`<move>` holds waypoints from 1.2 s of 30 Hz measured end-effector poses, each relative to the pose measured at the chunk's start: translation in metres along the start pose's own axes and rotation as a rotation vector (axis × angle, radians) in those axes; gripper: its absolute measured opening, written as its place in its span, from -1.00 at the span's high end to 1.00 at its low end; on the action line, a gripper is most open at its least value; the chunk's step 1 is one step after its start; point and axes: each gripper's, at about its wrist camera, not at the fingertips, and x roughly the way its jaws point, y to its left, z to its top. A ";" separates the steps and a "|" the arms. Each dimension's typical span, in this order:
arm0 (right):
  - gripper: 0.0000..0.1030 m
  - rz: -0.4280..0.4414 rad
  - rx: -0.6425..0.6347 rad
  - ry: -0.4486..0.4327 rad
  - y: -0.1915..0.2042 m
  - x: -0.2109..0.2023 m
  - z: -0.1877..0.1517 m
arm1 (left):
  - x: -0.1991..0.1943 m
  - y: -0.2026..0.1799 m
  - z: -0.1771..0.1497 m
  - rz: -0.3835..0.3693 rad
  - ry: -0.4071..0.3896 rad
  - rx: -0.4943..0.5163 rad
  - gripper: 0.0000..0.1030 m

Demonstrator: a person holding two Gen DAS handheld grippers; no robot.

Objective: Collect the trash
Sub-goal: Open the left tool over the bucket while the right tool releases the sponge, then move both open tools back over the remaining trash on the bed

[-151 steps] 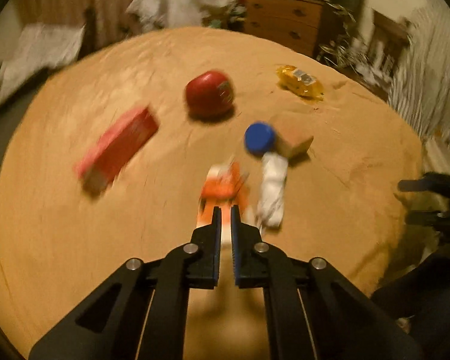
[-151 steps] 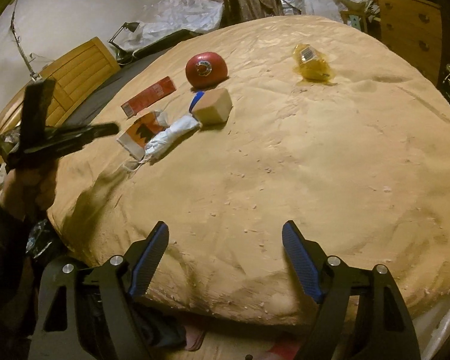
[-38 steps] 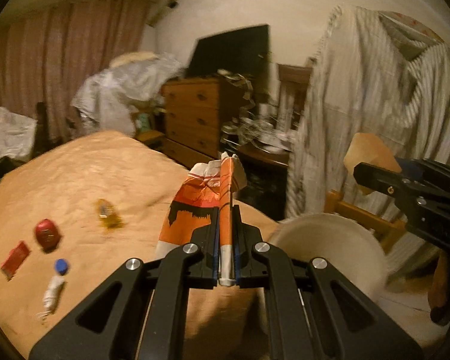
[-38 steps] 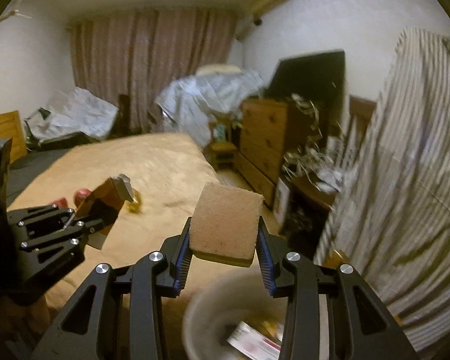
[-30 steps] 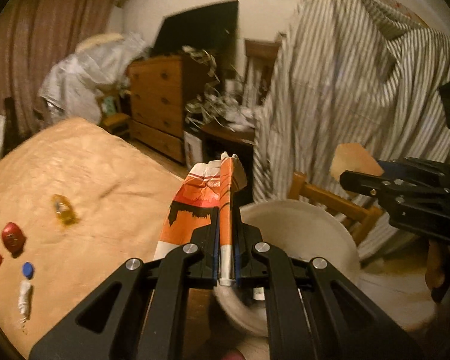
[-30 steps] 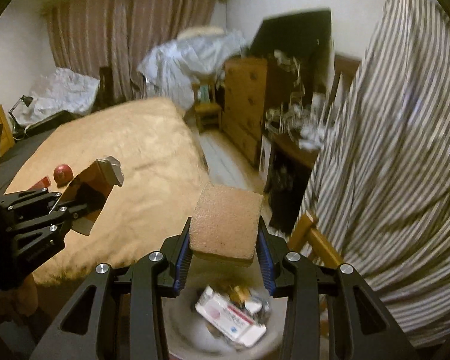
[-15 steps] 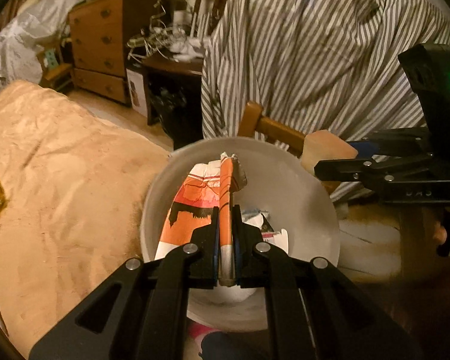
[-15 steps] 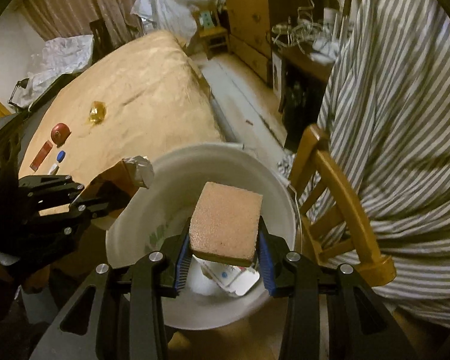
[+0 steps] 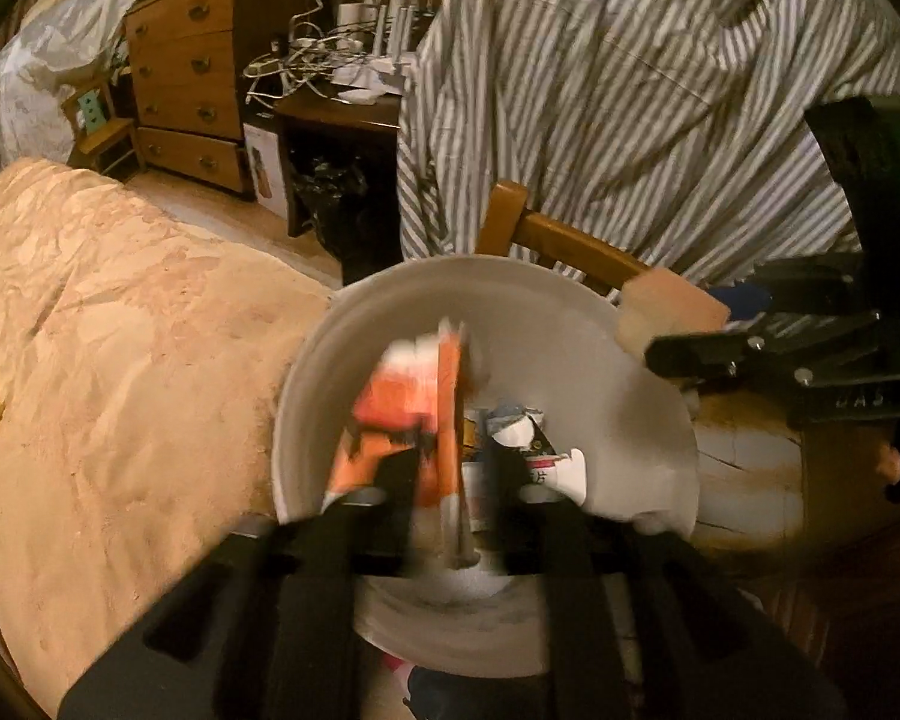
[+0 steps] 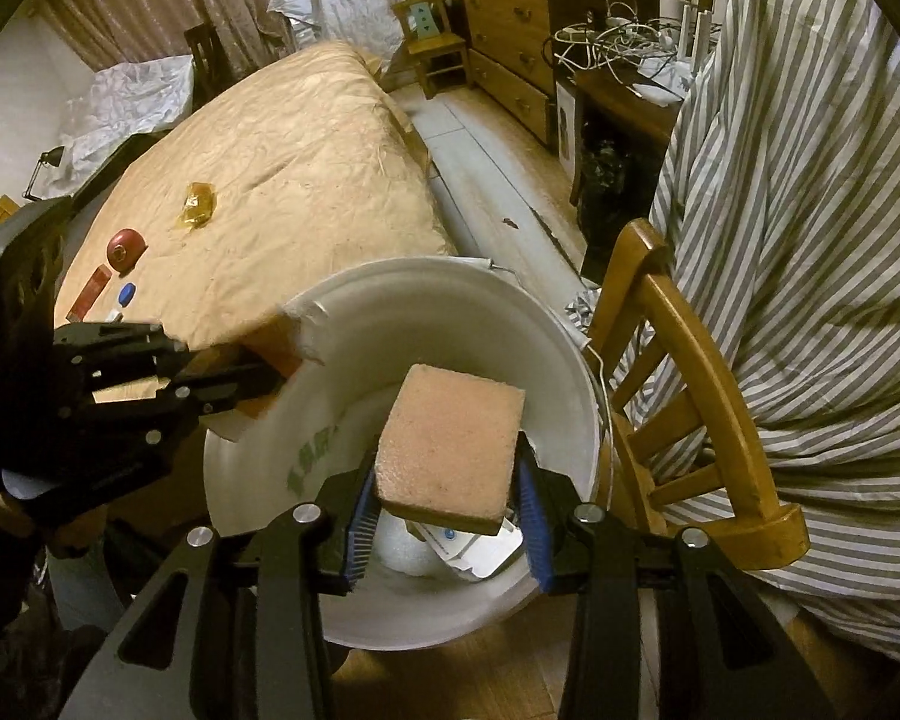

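Observation:
Both grippers hang over a white bucket [image 9: 576,348] [image 10: 426,312] that stands on the floor between the bed and a chair, with paper trash in its bottom. My left gripper [image 9: 453,480] is blurred and its jaws are opening. The orange and white carton [image 9: 414,402] stands loose between them, with a gap on each side of it. My right gripper [image 10: 447,516] has the tan sponge [image 10: 450,450] between its blue pads above the bucket's mouth. Its jaws are opening, but the pads still touch the sponge, which has not dropped.
The tan bed [image 10: 270,180] to the left carries a red round thing [image 10: 125,247], a yellow wrapper [image 10: 198,204], a red packet [image 10: 90,294] and a blue-capped tube [image 10: 127,294]. A wooden chair [image 10: 690,360] draped in striped cloth [image 10: 810,240] stands right of the bucket. A dresser [image 9: 192,84] is behind.
Both grippers have come down from above the bed to just over the bucket. The left jaws have parted from the carton. The sponge sits in the right jaws as before.

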 end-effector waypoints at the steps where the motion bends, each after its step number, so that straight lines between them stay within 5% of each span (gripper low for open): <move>1: -0.15 0.002 0.008 -0.006 -0.001 0.000 -0.001 | -0.003 0.002 0.000 0.017 -0.021 -0.007 -0.48; 19: -0.22 0.017 0.014 -0.078 0.008 -0.008 -0.014 | -0.020 0.015 -0.011 0.075 -0.070 -0.049 -0.50; 22: -0.44 -0.019 -0.021 -0.169 0.030 -0.020 -0.018 | -0.037 0.026 -0.021 0.131 -0.115 -0.064 -0.50; 28: -0.55 -0.048 -0.102 -0.332 0.087 -0.034 -0.020 | -0.079 0.050 -0.045 0.276 -0.207 -0.080 -0.50; 36: -0.69 -0.040 -0.207 -0.447 0.171 -0.027 -0.013 | -0.131 0.091 -0.076 0.427 -0.285 -0.141 -0.50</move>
